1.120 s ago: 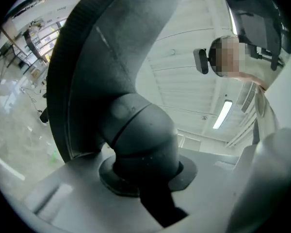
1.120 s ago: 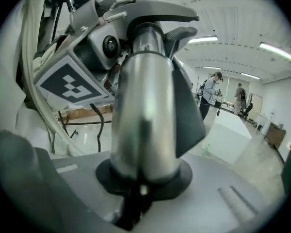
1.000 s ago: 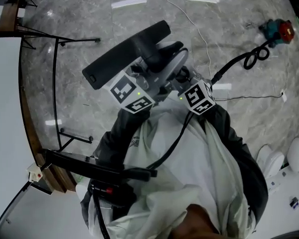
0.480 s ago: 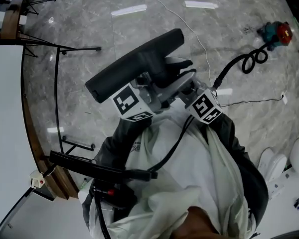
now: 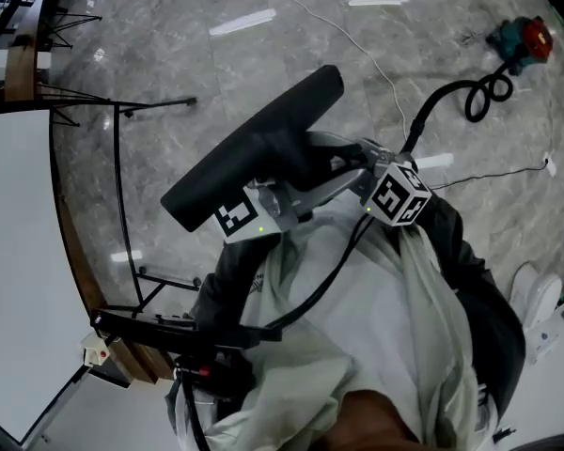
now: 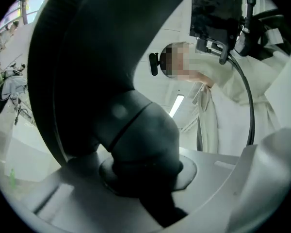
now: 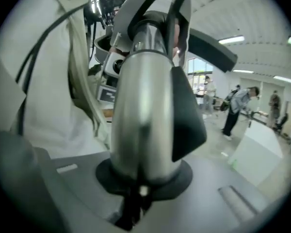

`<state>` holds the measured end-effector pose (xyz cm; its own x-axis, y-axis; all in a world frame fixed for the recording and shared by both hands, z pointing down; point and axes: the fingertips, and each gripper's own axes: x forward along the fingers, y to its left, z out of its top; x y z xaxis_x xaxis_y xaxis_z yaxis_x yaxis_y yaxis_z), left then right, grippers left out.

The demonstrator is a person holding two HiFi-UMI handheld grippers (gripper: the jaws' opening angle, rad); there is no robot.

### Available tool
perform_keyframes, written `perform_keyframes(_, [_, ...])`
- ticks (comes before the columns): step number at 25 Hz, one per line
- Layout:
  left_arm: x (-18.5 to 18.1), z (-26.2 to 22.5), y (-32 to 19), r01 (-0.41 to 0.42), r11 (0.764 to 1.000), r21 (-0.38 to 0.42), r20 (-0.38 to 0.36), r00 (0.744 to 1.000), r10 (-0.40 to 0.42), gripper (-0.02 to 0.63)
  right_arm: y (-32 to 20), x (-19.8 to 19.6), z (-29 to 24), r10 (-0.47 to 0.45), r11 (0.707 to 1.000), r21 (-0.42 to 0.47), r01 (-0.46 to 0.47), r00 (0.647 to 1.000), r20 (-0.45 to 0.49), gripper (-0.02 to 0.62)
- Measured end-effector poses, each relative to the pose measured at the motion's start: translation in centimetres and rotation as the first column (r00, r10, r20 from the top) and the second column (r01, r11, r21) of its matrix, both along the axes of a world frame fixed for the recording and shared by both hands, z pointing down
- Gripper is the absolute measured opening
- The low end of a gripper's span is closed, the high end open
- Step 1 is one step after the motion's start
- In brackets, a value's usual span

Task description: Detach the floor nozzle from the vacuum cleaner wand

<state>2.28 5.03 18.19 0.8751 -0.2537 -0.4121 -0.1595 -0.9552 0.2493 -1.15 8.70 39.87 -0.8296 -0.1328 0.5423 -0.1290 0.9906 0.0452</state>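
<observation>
- Up before my chest, over the marble floor [image 5: 263, 45], the floor nozzle [image 5: 254, 148] hangs in the air, tilted.
- My left gripper [image 6: 144, 181] has its fingers partly closed, clamped on its dark neck [image 6: 140, 135].
- My right gripper [image 7: 138, 178] has its fingers narrowly apart, clamped on the silver wand [image 7: 143, 115].

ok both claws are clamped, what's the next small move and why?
Probably pull straight apart along the wand's axis: the left claw grips the floor nozzle at its neck, the right claw grips the silver wand, and they look joined.
</observation>
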Motion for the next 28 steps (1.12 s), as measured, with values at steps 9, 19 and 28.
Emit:
perform_keyframes(9, [0.5,0.8,-0.1,-0.005,0.999,-0.035,-0.02,1.0,0.005,0.072,1.1,0.1,0.1,-0.053,0.99,-0.134,0.053,0.999,0.005,0.054])
perform_keyframes(19, [-2.2,2.3,-5.8,0.342,0.91,-0.235,0.007,0.937,-0.35,0.074,-4.9,0.8,1.0,0.303,0.948,0.119,-0.295,0.952,-0.055,0.054])
perform_keyframes(28, [-1.6,-1.2,-3.5,0.219,0.976,0.01,0.001,0.976,-0.219,0.075,-0.6,5.1,1.5,0.001,0.999,-0.045,0.0,1.0,0.029,0.054])
